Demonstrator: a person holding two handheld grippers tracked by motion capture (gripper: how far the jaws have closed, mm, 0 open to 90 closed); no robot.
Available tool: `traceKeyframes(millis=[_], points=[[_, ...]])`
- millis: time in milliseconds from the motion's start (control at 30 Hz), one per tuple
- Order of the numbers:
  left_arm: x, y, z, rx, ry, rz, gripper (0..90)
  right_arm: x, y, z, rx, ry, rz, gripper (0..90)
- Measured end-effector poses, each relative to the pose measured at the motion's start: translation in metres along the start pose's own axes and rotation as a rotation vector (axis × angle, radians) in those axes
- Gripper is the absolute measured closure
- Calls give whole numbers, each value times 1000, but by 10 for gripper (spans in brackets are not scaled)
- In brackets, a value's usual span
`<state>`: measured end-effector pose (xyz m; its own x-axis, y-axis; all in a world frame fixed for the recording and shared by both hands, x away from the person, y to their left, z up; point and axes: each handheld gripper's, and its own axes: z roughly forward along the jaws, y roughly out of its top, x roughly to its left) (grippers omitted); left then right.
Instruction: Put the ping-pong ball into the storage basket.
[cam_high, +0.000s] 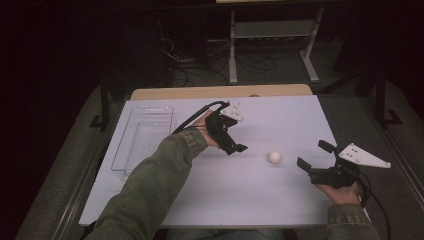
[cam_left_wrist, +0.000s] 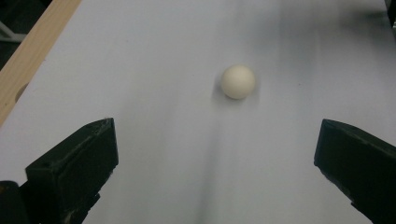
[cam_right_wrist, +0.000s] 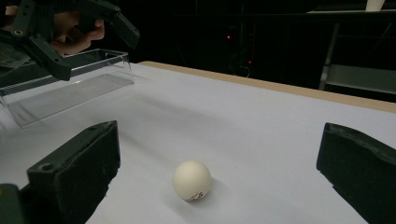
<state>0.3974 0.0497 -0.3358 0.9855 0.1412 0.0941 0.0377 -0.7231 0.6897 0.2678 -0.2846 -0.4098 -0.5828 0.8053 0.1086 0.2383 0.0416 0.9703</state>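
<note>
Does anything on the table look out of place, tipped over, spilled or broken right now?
Nothing stands out. The white ball sits loose on the white table between the open left gripper and open right gripper, touching neither. The clear tray lies flat and empty at the left. No spill or damage shows.

Open white table (cam_high: 250, 195) is left all round the ball (cam_high: 274, 157) (nothing touches it). Passage at the far left is blocked by a clear tray (cam_high: 142, 140), apparently empty.
</note>
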Motion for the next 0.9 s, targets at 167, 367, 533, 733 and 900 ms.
traceKeyframes(millis=[167,367,533,733,900], points=[[-3,2,6,-1,-8,9,0,-1,0,1,-3,2,-1,0],[-6,5,14,1,-17,9,0,-1,0,0,-7,4,2,0],[-12,8,25,7,-32,20,0,0,0,1,-5,14,1,0],[-14,10,33,14,-44,24,0,-1,0,2,-8,16,2,0],[-14,12,42,3,-51,15,0,-1,0,2,-9,18,2,0]])
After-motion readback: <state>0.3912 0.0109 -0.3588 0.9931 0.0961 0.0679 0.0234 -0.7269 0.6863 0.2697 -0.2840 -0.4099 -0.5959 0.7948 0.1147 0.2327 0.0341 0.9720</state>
